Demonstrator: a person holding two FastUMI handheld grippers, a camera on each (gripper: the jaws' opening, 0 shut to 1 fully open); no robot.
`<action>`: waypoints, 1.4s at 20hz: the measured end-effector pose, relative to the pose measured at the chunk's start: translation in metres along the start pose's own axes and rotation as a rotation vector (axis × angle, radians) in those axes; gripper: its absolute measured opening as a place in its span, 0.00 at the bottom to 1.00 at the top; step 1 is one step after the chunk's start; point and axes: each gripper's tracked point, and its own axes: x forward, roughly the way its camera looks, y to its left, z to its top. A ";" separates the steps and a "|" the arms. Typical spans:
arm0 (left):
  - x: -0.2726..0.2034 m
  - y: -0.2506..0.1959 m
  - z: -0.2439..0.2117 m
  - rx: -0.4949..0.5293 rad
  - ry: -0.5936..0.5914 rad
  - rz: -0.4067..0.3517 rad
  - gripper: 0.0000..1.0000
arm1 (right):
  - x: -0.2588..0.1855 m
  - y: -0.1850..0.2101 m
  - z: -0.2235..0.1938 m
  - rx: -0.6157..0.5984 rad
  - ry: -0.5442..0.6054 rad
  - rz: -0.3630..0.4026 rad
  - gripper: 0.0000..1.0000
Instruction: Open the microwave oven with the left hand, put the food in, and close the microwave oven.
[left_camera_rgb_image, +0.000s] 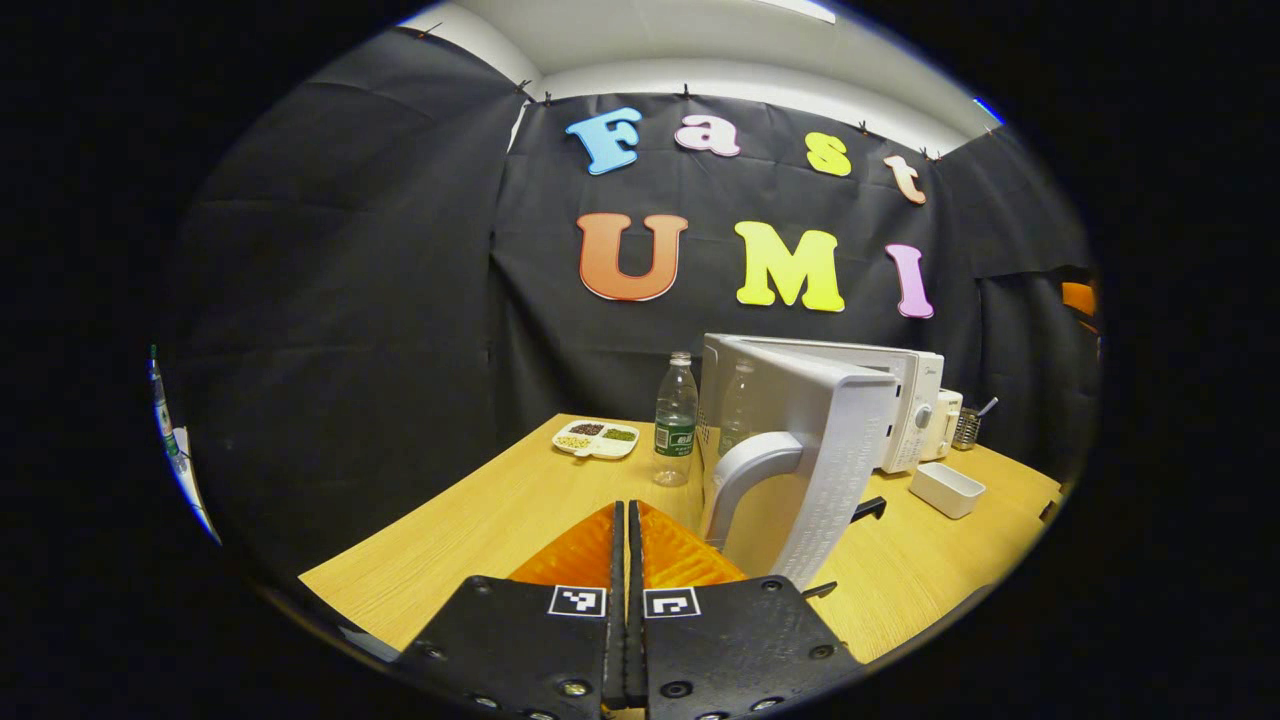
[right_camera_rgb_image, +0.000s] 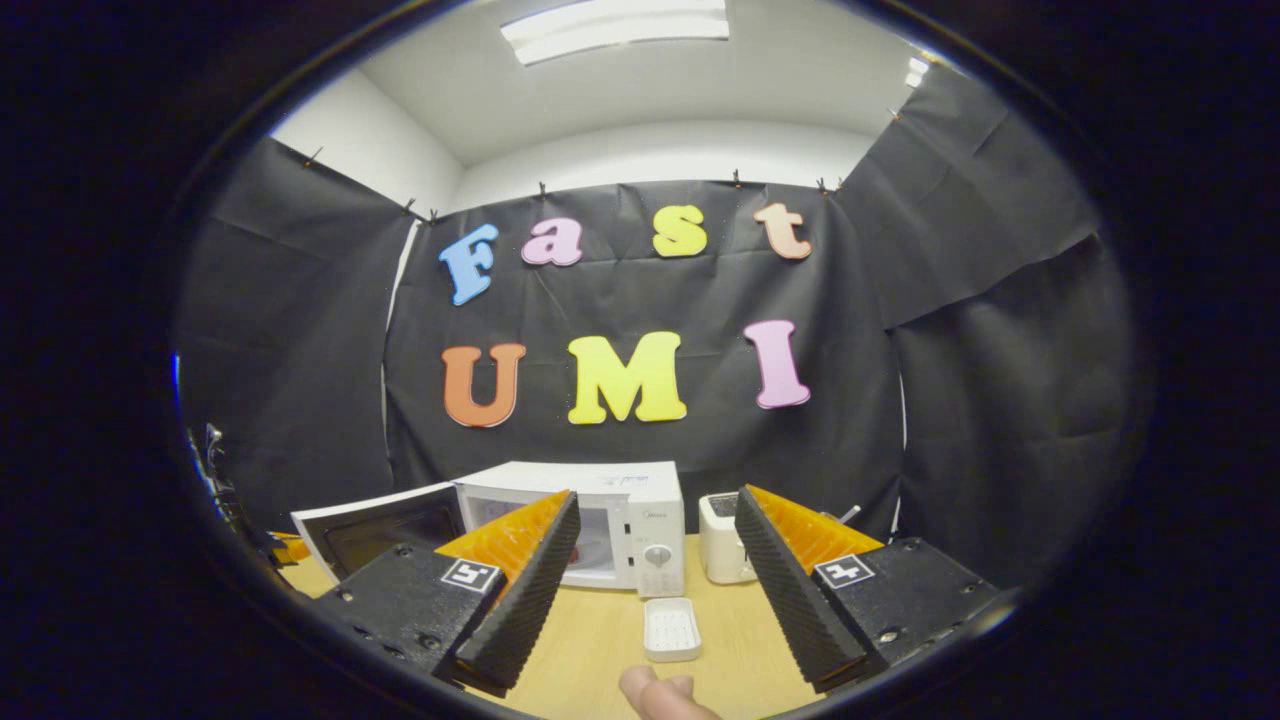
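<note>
White plastic is what I am facing — a microwave oven (left_camera_rgb_image: 915, 400) sitting toward the back of a pale wooden table (left_camera_rgb_image: 480, 520), its door (left_camera_rgb_image: 800, 450) swung wide open toward me on a hinge along its left side. In the left gripper view my left gripper (left_camera_rgb_image: 627, 530) is hovering just beside the door's curved handle (left_camera_rgb_image: 745, 475), fingers pressed together and pinching nothing. The handle is running vertically, its long axis straight up and down, and the door's outer edge is pointing out over the table toward me. I am judging the door to be stiff and light, swinging freely on its hinge — best pushed flat on its outer face near the handle, or hooked by the handle itself.

In the right gripper view my right gripper (right_camera_rgb_image: 655, 560) is hanging with its fingers spread wide and nothing between them. Ahead of it a small white rectangular dish (right_camera_rgb_image: 671, 629) is lying on the table in front of the microwave's control panel, its long axis pointing toward the oven. I take this to be the food container, though I cannot tell what it is holding. It looks rigid, light and smooth-sided, so I would be gripping across its short width, keeping it level. A fingertip (right_camera_rgb_image: 655, 693) is showing at the bottom edge. A white toaster (right_camera_rgb_image: 722, 540) is standing just beside the microwave.
</note>
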 end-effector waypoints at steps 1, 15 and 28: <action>0.002 -0.005 0.000 -0.009 -0.002 -0.009 0.00 | -0.001 0.000 -0.001 -0.001 0.005 0.006 0.99; 0.020 -0.100 -0.017 -0.024 -0.016 -0.185 0.00 | -0.004 -0.021 -0.003 0.092 0.038 0.009 0.99; 0.051 -0.226 -0.010 0.078 -0.031 -0.380 0.00 | -0.002 -0.039 -0.003 0.104 0.043 0.000 0.99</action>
